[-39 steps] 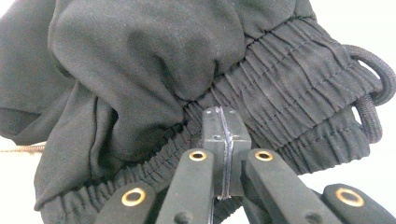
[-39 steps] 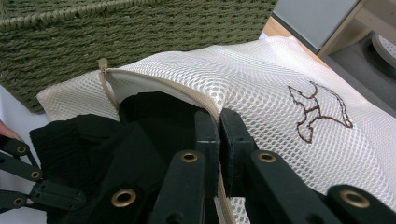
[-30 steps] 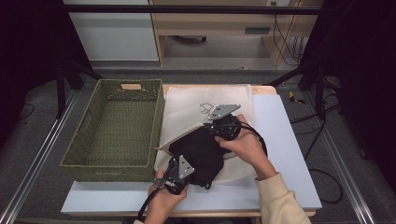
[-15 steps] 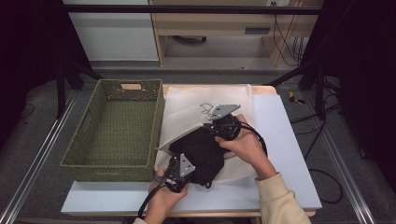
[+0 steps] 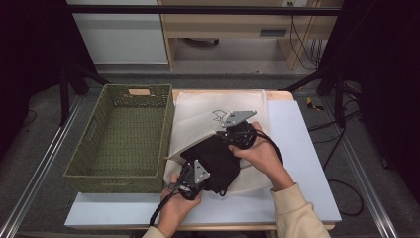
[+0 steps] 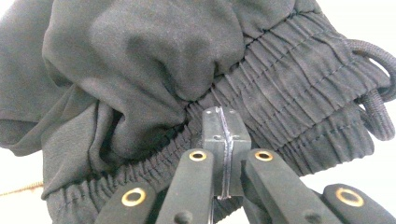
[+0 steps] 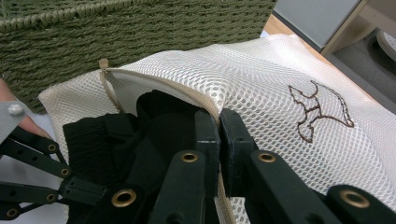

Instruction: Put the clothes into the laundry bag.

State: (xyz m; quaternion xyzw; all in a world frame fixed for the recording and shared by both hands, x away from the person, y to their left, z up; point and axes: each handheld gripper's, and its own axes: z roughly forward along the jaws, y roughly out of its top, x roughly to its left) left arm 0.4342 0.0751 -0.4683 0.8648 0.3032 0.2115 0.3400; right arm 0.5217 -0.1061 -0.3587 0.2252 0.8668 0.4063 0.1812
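Note:
A black garment point(image 5: 218, 163) with an elastic waistband lies half inside the mouth of a white mesh bag point(image 5: 208, 111) on the table. My left gripper point(image 5: 207, 162) is shut on the garment's gathered waistband point(image 6: 280, 112), jaws point(image 6: 223, 116) pressed together on the cloth. A black drawstring point(image 6: 378, 112) loops at the right. My right gripper point(image 5: 224, 135) is shut on the bag's zip edge point(image 7: 154, 79), holding the mouth up over the garment point(image 7: 154, 126). Its jaws point(image 7: 218, 121) pinch the mesh bag point(image 7: 261, 79). The left gripper's linkage point(image 7: 37, 158) shows at lower left.
A green woven basket point(image 5: 168, 129) stands directly left of the bag, with nothing in it, its wall point(image 7: 116, 32) close behind the bag's mouth. The white tabletop point(image 5: 302, 148) has free room to the right. Metal rails run along both sides on the floor.

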